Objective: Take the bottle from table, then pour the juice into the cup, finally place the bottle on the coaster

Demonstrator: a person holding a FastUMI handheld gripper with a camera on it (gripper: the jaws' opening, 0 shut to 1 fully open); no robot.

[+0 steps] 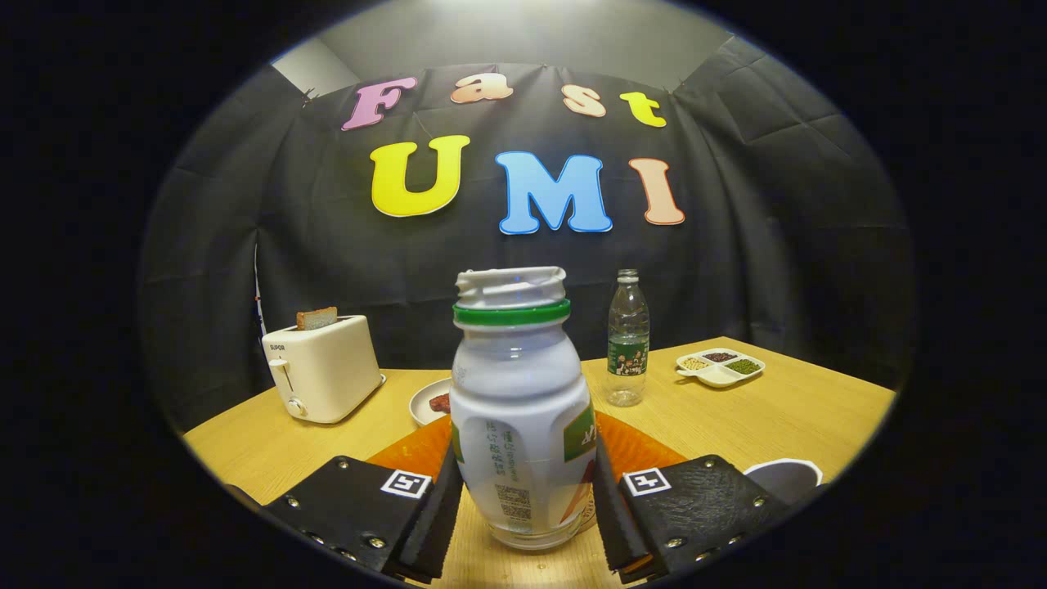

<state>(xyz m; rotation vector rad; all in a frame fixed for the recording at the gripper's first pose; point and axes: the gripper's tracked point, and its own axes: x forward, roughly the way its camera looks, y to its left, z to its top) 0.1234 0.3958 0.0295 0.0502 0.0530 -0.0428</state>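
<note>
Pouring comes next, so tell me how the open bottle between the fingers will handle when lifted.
The bottle looks like smooth plastic, so it may slip. The gripper holds it low, so it could tip. With no cap on, it could spill if tilted.

The toaster (323, 376) bears the brand "SUPOR" on its front, near the top. The bottle (521, 425), pressed on both sides by the fingers of the gripper (523, 511), carries vertical printed characters and a square code, too small to make out. Each finger has 1 square black-and-white marker (406, 483). The water bottle (627, 339) has a green label with unreadable print.
</note>
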